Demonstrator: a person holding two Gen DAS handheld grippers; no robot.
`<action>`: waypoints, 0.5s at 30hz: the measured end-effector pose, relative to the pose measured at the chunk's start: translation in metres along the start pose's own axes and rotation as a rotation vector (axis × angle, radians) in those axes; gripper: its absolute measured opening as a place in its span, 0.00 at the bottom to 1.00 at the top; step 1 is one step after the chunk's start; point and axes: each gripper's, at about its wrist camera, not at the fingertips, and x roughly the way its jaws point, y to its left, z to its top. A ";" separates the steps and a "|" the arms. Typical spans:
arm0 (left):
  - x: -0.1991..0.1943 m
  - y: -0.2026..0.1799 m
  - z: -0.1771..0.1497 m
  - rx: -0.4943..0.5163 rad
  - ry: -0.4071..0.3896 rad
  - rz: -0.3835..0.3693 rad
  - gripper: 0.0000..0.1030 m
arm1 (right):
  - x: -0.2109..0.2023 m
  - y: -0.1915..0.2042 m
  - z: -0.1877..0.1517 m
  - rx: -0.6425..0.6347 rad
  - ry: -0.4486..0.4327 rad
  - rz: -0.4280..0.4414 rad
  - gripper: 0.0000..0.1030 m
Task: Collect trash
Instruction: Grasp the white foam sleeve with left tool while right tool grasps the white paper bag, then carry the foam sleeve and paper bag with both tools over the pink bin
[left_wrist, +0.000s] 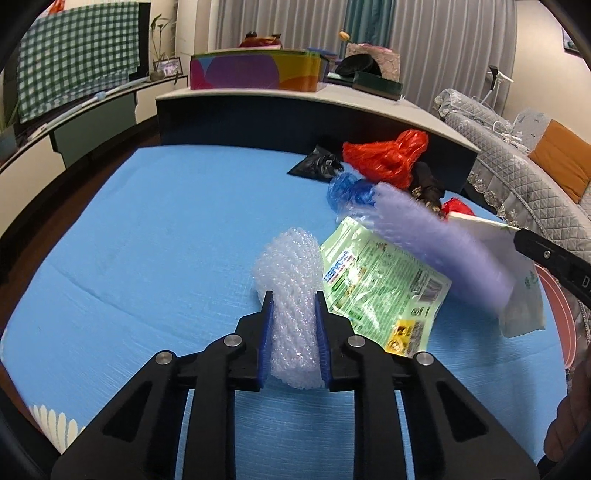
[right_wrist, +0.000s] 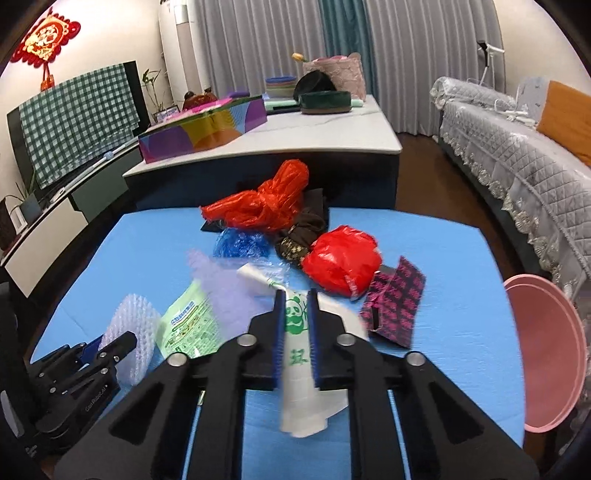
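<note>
- Bubble wrap (left_wrist: 291, 295) sits right up close, squeezed between the blue pads of the left gripper (left_wrist: 294, 299), down on the blue mat (left_wrist: 147, 240). The roll pokes out past the fingertips.
- Right gripper (right_wrist: 296, 297) is pinching a white plastic bag (right_wrist: 299, 369) with a green panda print. The bag hangs down between its fingers and looks lifted off the mat.
- A blurry pale purple bag (left_wrist: 443, 243) shows just right of the bubble wrap, up against the white bag; can't tell if it's being held too.
- Green snack packet (left_wrist: 384, 284) lies flat on the mat, touching the bubble wrap's right side.
- Further back from the bubble wrap: a crumpled blue bag (left_wrist: 349, 192), a black bag (left_wrist: 317, 164) and an orange-red bag (left_wrist: 388, 155).
- From the right wrist view there's also a round red bag (right_wrist: 341, 260), a brown patterned cloth thing (right_wrist: 301, 240) and a pink-and-black pouch (right_wrist: 397, 306), all off to the right of the bubble wrap.
- Pink basin (right_wrist: 546, 354) stands at the mat's right edge, well apart from the bubble wrap.
- Behind the mat, a white-topped table (left_wrist: 369, 99) with a colourful box (left_wrist: 255, 72).
</note>
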 end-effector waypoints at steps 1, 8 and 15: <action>-0.002 0.000 0.001 0.002 -0.006 -0.001 0.17 | -0.003 -0.001 0.001 0.007 -0.007 -0.001 0.07; -0.022 -0.008 0.003 0.023 -0.059 -0.024 0.16 | -0.037 -0.013 0.001 0.022 -0.076 -0.036 0.04; -0.042 -0.023 0.001 0.053 -0.093 -0.073 0.15 | -0.064 -0.027 -0.005 0.031 -0.119 -0.079 0.04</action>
